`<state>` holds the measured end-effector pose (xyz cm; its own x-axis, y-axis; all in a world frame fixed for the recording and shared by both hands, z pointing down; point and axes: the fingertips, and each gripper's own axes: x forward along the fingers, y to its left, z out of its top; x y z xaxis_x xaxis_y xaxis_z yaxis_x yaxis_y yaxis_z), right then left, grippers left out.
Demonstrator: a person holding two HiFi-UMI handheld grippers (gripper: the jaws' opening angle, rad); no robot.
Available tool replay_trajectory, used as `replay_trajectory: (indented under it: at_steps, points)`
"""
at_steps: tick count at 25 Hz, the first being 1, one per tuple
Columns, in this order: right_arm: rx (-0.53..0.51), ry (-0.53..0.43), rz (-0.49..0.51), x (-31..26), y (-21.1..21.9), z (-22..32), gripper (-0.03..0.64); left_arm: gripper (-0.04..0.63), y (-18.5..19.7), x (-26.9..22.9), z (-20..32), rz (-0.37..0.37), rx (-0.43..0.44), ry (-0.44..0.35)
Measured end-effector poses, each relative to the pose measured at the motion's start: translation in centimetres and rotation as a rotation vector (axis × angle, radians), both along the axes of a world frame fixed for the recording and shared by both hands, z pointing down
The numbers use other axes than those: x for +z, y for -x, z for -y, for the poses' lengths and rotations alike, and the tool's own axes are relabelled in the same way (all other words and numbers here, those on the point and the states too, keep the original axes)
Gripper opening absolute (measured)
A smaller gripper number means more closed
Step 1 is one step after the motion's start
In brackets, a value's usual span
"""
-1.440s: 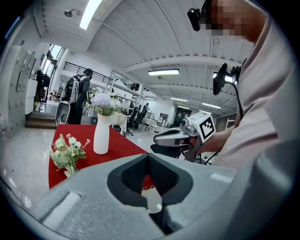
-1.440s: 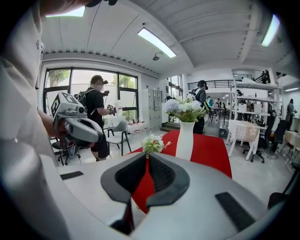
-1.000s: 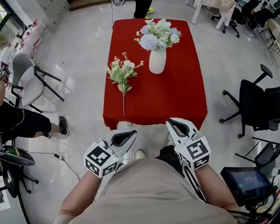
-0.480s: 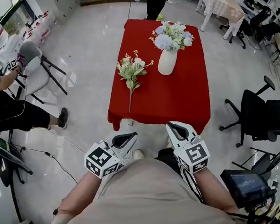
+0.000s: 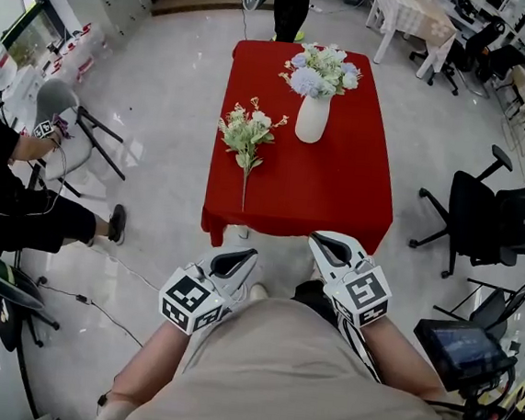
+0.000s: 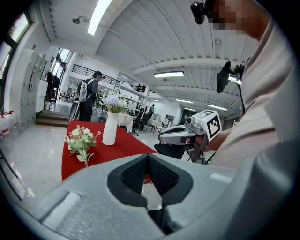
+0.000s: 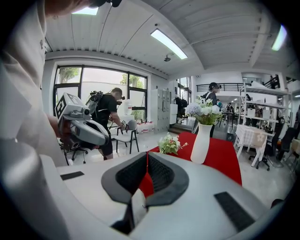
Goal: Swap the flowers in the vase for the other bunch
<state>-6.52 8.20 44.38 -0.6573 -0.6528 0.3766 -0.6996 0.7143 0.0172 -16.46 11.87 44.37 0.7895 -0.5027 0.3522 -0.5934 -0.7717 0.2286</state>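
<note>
Closest to you, at the bottom of the head view, your left hand-held gripper [image 5: 242, 257] and right hand-held gripper [image 5: 322, 243] are held out side by side in front of your body. They tip slightly down toward the surface and touch nothing on it. Both have their jaws pressed together, with nothing between them.

Past them the surface [image 5: 338, 189], draped in red cloth, runs up the middle of the frame over a pale glossy floor [image 5: 162, 102]. On its left half lies the loose bunch [image 5: 249, 131], white and pale-green blooms with the stem pointing back at you. Up and to the right of it, apart from it, the white vase [image 5: 312, 119] stands upright, holding blue-and-white flowers [image 5: 320, 70].

A black office chair [image 5: 484, 207] sits at the right and a seated person [image 5: 14, 199] at the left. A standing person [image 5: 292, 0] is at the far end.
</note>
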Motion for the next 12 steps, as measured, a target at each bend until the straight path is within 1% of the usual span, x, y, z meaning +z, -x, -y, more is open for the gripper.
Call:
replay_trajectory:
  at_steps: [12]
  points:
    - [0.004, -0.004, -0.011, -0.09, -0.10, -0.91, 0.018, 0.008, -0.31, 0.19, -0.76, 0.005, 0.019, -0.001]
